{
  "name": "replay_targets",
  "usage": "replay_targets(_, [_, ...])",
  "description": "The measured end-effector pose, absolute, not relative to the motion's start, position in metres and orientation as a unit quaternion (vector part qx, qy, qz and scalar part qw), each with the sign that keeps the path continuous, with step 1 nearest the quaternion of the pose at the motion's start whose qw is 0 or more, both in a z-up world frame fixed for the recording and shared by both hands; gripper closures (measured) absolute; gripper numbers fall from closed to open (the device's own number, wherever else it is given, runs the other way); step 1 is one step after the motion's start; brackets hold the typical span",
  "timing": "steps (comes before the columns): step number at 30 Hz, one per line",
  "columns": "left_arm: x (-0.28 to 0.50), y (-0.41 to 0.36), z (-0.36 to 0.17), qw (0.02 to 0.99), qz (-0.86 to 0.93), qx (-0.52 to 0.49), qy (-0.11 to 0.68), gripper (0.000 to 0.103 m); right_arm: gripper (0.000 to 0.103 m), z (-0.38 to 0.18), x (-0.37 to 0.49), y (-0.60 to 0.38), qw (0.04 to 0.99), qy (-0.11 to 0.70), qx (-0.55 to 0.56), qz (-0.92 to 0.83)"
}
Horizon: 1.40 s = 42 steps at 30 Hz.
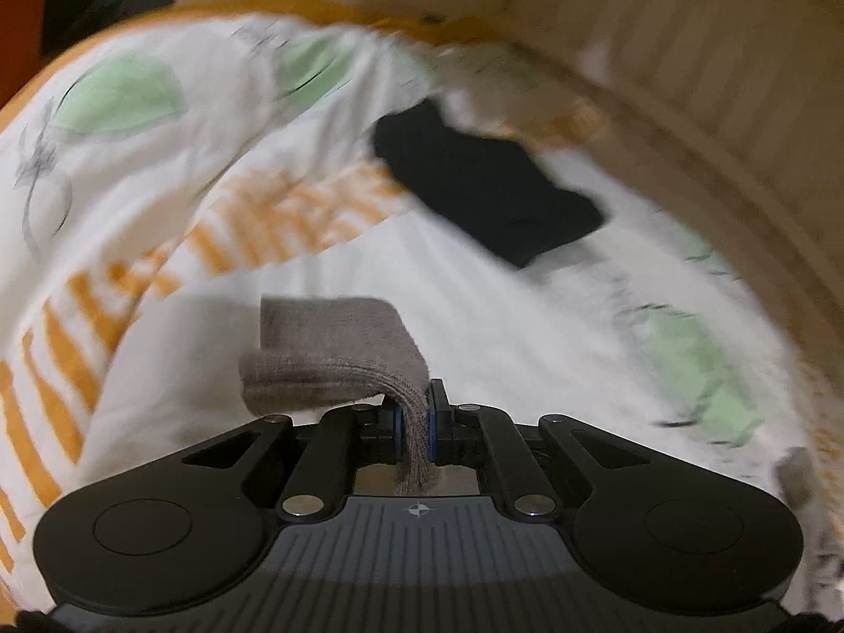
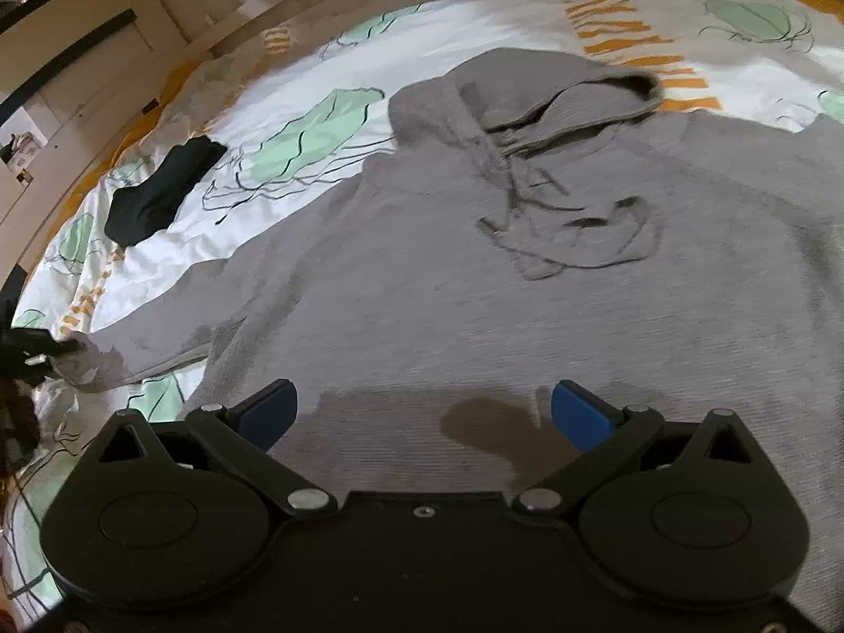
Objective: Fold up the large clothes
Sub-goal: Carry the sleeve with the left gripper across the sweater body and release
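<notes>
Bedspread [image 2: 158,274] margin beside hoodie [image 2: 475,316] edge

A leaf-patterned bedsheet [image 2: 327,126] covers the bed beside pale wooden panelling [image 1: 686,53].

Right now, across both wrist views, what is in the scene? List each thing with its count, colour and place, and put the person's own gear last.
hoodie: one, grey, spread flat on the bed, hood up-frame with drawstrings loose on the chest
sleeve cuff: one, grey ribbed, at the end of the hoodie's sleeve, pinched in the left hand-held gripper
dark garment: one, black, bunched on the bedcover to the left of the hoodie in the right wrist view
bedcover: one, white with green leaf shapes and orange stripes, under everything
bed frame: one, pale wood, along the far edge of the bed
left hand-held gripper: one, black with blue pads, shut on the cuff
right hand-held gripper: one, black with blue pads, open above the hoodie's lower body
</notes>
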State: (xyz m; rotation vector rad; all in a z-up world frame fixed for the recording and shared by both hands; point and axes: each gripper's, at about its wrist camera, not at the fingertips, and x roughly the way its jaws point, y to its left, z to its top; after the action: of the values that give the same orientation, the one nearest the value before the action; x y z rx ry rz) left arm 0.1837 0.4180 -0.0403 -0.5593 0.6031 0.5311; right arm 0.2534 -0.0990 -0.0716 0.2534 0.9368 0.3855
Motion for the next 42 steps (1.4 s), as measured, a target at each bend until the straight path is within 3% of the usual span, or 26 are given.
replay_targets(8, [0.232, 0.312, 0.042, 0.935, 0.126, -0.222, 0.248, 0.095, 0.001, -0.075, 0.242, -0.128, 0.878, 0.435, 0.117, 0.162])
replay_targets(12, [0.268, 0.245, 0.052, 0.944, 0.046, -0.208, 0.25, 0.095, 0.0, -0.077, 0.235, -0.146, 0.89, 0.42, 0.107, 0.144])
replay_targets(18, [0.318, 0.151, 0.029, 0.94, -0.048, -0.195, 0.277, 0.095, 0.001, -0.086, 0.232, -0.168, 0.896, 0.413, 0.112, 0.114])
replay_targets(26, [0.345, 0.069, -0.043, 0.916, -0.117, -0.169, 0.344, 0.093, 0.0, -0.095, 0.232, -0.177, 0.894, 0.418, 0.121, 0.105])
replay_targets(28, [0.349, 0.056, -0.064, 0.905, -0.132, -0.174, 0.365, 0.083, 0.0, -0.097, 0.232, -0.175, 0.894, 0.42, 0.113, 0.105])
replay_targets(30, [0.345, 0.051, -0.08, 0.893, -0.148, -0.185, 0.382, 0.061, 0.0, -0.099, 0.231, -0.174, 0.895, 0.421, 0.105, 0.106])
replay_targets(31, [0.341, 0.045, -0.085, 0.889, -0.155, -0.19, 0.386, 0.057, 0.0, -0.1, 0.231, -0.174, 0.895, 0.422, 0.102, 0.106])
replay_targets(33, [0.335, 0.044, -0.095, 0.879, -0.167, -0.194, 0.402, 0.037, 0.0, -0.101, 0.23, -0.173, 0.895, 0.423, 0.096, 0.106])
replay_targets(35, [0.325, 0.046, -0.098, 0.875, -0.173, -0.192, 0.409, 0.027, 0.0, -0.102, 0.23, -0.17, 0.894, 0.427, 0.086, 0.107])
replay_targets(42, [0.277, 0.069, -0.087, 0.905, -0.149, -0.134, 0.375, 0.025, 0.0, -0.104, 0.232, -0.15, 0.889, 0.448, 0.006, 0.101])
